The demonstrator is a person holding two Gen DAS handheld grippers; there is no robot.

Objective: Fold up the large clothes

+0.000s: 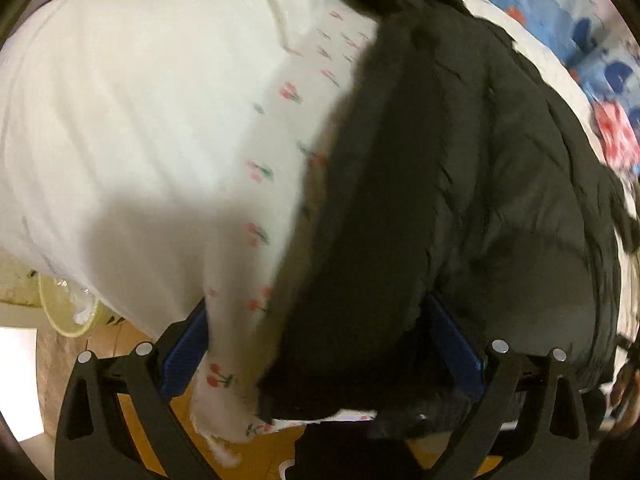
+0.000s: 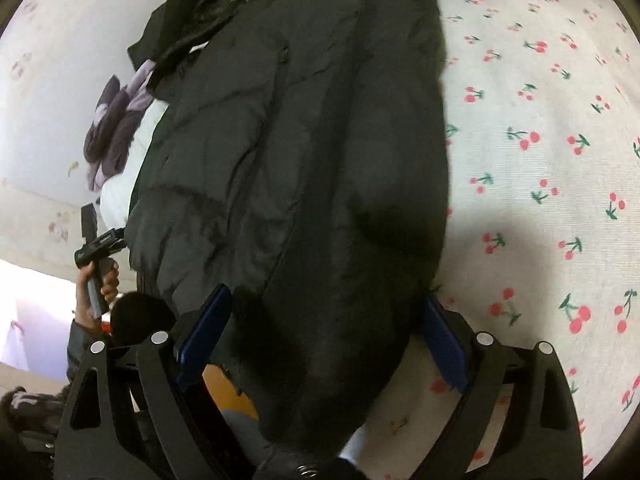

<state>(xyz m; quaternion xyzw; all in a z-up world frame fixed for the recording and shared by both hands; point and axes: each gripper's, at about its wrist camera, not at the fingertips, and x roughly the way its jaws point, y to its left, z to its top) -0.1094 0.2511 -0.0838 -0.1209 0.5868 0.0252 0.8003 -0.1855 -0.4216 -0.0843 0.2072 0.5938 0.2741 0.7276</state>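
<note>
- Black padded jacket (image 2: 288, 152): lies lengthwise on the cherry-print sheet (image 2: 540, 140); no label or writing is legible.
- Right gripper (image 2: 324, 340): fingers spread wide, the jacket's near end between them.
- Left gripper (image 1: 324, 344): fingers apart, astride the jacket's edge and the sheet's hem.
- Dark and lilac garment (image 2: 116, 120): left of the jacket.
- Blue patterned cloth (image 1: 592, 40): beyond the jacket.
</note>
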